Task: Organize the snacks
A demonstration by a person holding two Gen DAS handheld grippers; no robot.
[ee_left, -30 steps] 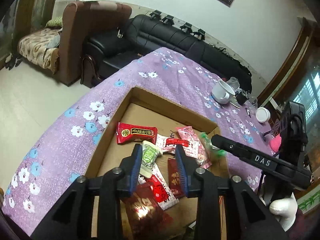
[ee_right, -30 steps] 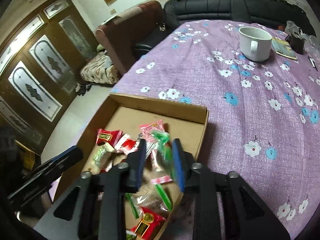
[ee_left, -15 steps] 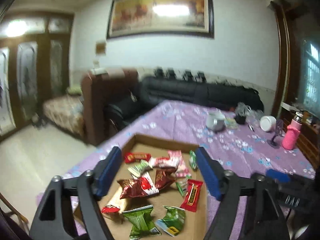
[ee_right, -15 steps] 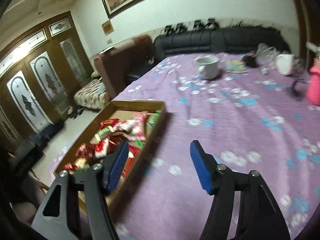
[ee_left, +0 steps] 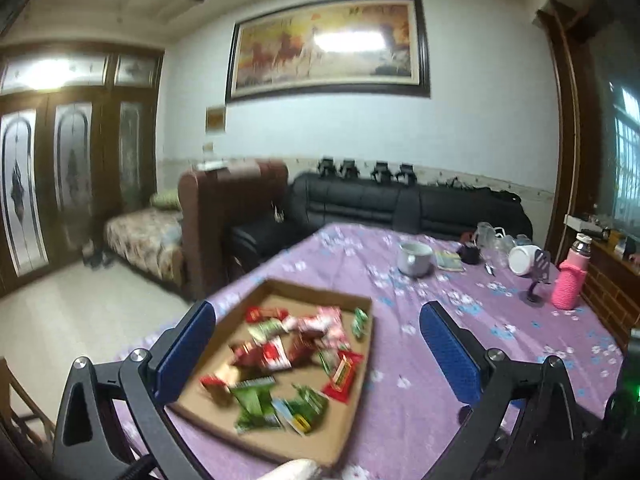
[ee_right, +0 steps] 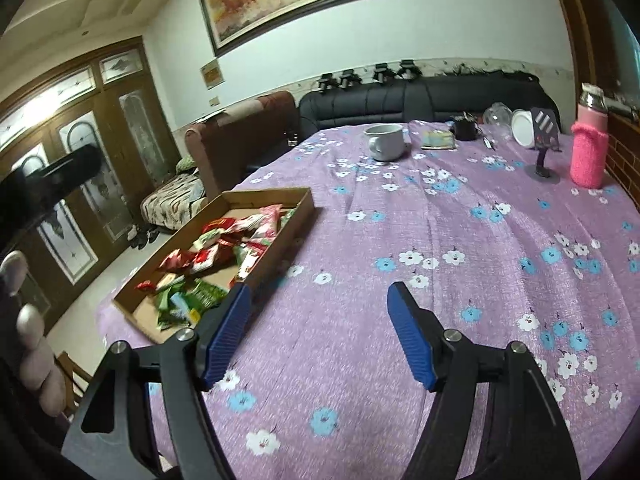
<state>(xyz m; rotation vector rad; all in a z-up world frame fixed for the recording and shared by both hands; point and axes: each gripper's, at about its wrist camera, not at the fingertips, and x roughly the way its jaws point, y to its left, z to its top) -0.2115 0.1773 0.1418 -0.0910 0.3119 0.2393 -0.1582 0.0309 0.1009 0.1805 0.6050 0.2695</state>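
With snacks (ee_left: 288,356) gathered in the box (ee_left: 352,432) at ten o'clock, I keep both hand-held grippers, left (ee_left: 316,354) and right (ee_right: 320,336), spread apart and empty, their jaws having just opened.

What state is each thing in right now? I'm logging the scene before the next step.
left gripper: open, empty, jaws just widened.
right gripper: open, empty, jaws just widened.
cardboard tray: open-topped, holding loose snack packets.
white mug: upright.
pink bottle: upright, capped.

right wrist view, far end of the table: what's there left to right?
White ceramic mug → flat greenish booklet → small black pot → clear glass jar on its side → dark phone stand → pink knit-sleeved bottle.
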